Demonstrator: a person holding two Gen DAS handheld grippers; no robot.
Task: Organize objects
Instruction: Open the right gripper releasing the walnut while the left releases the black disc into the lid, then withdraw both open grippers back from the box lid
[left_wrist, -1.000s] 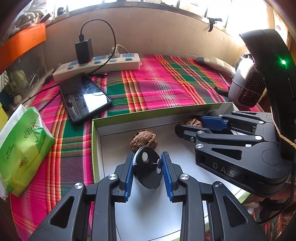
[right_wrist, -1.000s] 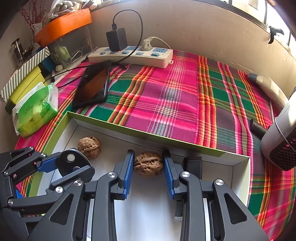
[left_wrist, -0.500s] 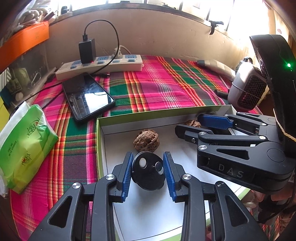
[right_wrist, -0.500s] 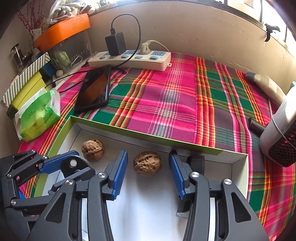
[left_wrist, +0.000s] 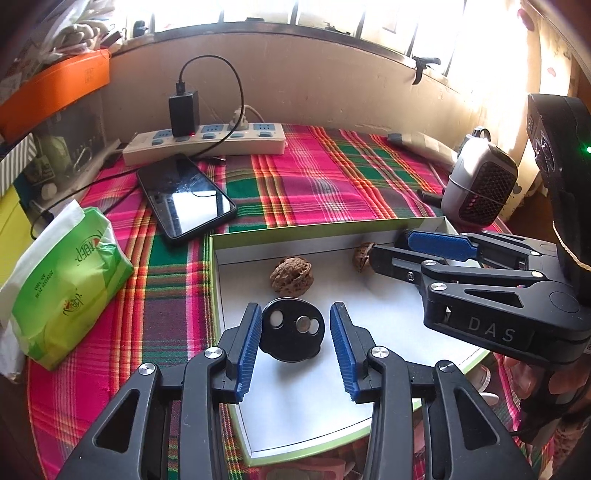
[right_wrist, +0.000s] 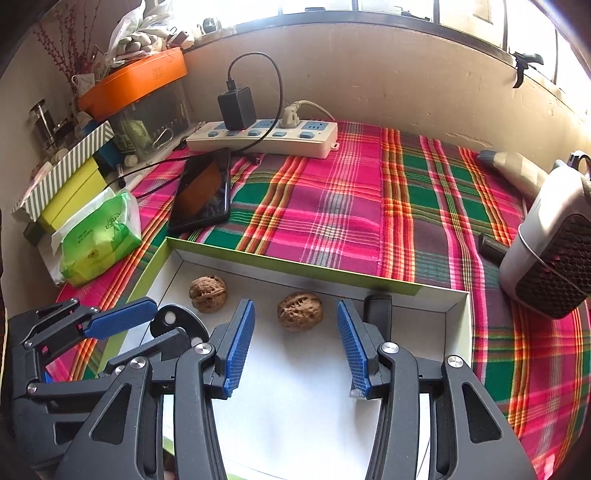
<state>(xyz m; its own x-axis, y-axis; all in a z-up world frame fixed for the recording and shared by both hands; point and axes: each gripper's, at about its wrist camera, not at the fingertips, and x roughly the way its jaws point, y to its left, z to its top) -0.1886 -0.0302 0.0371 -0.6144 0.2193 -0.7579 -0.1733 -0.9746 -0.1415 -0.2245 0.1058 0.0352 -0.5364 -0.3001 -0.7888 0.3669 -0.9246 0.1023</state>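
Three items sit in the white box tray (left_wrist: 216, 258) already: two walnuts and a black round disc (left_wrist: 291, 329). Judging by that, most of the sorting looks done; whether the phone (left_wrist: 186, 199) or tissue pack (left_wrist: 62, 280) out on the plaid cloth (right_wrist: 332, 206) are meant to go in, can't tell.

Left gripper (left_wrist: 295, 343): fingers apart, straddling the disc, left pad just beside its edge, right pad clear. Nothing clamped.
Right gripper (right_wrist: 295, 343): fingers wide apart, second walnut (right_wrist: 300, 311) lying free between and ahead of the tips. First walnut (right_wrist: 208, 294) sits near the tray's far-left corner, just beyond the disc.

Materials: walnuts are hard, wrinkled, roundish, so likely to roll if nudged. The disc is flat, matte black plastic with small round insets, one metallic. The tray is smooth cardboard, green-edged, with low walls. A dark rectangular piece (right_wrist: 376, 308) leans on the far wall; can't identify it.
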